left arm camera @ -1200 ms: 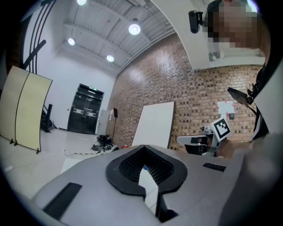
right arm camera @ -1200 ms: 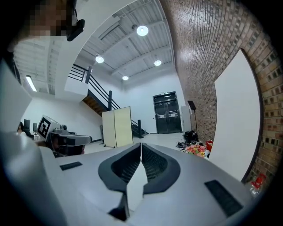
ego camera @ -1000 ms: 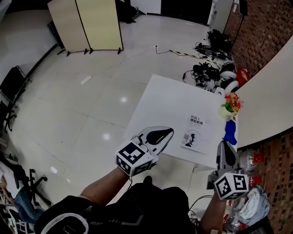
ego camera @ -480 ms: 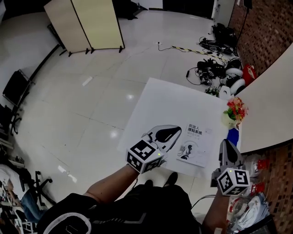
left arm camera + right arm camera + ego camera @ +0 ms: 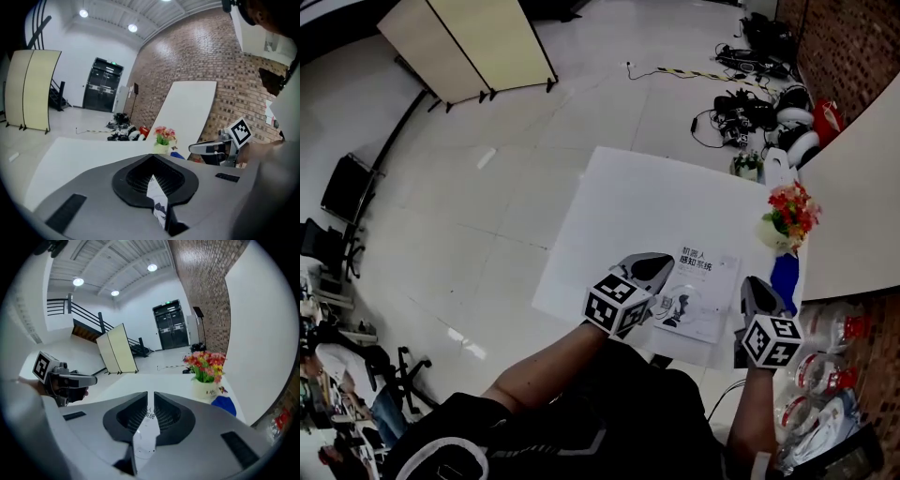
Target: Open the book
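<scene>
Table is carrying everything, one of it, white and smooth. One book is lying closed and flat, cover up, near the table's near edge, sitting between the two grippers. I'm reading it as a thin paperback: light, with a floppy cover and a glossy face, so it's probably going to skate on that top if shoved sideways and bend rather than lift as a slab. The spine is looking like the left side, judging by the title orientation, though I'm not certain. If so, the free right edge of the cover is the place to be taking hold, with the other gripper pinning the spine side down. Two grippers are in play. The left gripper is sitting over the book's left edge, jaws pressed together with nothing pinched; I can't tell whether it's touching or hovering. The right gripper is sitting just beside the book's right edge, jaws also pressed together bar a hairline slit, gripping nothing. One flower pot and one blue item are standing near the table's right edge, clear of the book.
</scene>
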Demonstrator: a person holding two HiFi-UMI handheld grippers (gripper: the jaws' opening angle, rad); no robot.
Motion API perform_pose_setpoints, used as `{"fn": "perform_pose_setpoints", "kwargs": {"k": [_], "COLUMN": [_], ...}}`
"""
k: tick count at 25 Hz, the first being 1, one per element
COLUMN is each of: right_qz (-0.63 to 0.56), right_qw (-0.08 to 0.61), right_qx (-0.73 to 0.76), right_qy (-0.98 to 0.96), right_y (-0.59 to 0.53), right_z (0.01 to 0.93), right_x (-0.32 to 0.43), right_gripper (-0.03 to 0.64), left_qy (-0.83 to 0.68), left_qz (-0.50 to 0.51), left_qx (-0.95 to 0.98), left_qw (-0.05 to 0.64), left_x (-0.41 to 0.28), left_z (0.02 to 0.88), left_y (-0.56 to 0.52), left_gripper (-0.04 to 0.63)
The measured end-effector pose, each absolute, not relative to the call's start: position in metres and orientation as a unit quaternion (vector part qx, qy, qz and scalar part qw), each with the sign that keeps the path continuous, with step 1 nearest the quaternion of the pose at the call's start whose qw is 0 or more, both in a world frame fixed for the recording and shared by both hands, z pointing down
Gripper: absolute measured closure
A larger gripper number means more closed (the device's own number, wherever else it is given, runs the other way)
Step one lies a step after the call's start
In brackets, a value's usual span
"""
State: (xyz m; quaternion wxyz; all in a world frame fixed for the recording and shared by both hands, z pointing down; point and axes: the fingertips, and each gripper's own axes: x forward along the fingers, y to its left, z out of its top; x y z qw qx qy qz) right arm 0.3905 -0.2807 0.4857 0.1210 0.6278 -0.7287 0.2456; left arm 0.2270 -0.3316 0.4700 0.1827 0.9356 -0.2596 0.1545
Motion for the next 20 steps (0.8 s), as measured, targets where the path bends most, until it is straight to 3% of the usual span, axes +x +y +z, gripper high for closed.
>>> {"fn": "perform_pose_setpoints", "kwargs": {"k": [1, 3, 4, 8, 10, 20], "right_qz": [0.27, 0.321, 0.344, 0.402, 0.426, 0.501], "right_qw": [0.124, 0.132, 0.136, 0.157, 0.168, 0.192], "right_qx": [0.622, 0.606, 0.6, 0.599, 0.597, 0.568], "right_qy": [-0.724, -0.716, -0.709, -0.674, -0.659, -0.624], "right_y": [-0.28, -0.279, -0.278, -0.267, -0.262, -0.247], "right_z": [0.502, 0.535, 0.551, 0.602, 0.622, 0.676], "right_x": [0.391, 0.39, 0.391, 0.393, 0.394, 0.386], "right_gripper": [0.611, 0.515, 0.503, 0.503, 0.468, 0.466], "left_qy": [-0.26, -0.265, -0.267, -0.245, -0.239, -0.241], "left_qz": [0.17, 0.196, 0.209, 0.262, 0.275, 0.316], "left_qx": [0.931, 0.923, 0.919, 0.903, 0.896, 0.87], "left_qw": [0.191, 0.198, 0.2, 0.237, 0.254, 0.293], "left_x": [0.229, 0.23, 0.231, 0.234, 0.235, 0.23], "left_z": [0.485, 0.512, 0.526, 0.579, 0.598, 0.646], "left_y": [-0.332, -0.333, -0.333, -0.327, -0.327, -0.328], "left_gripper": [0.598, 0.598, 0.598, 0.597, 0.597, 0.586]}}
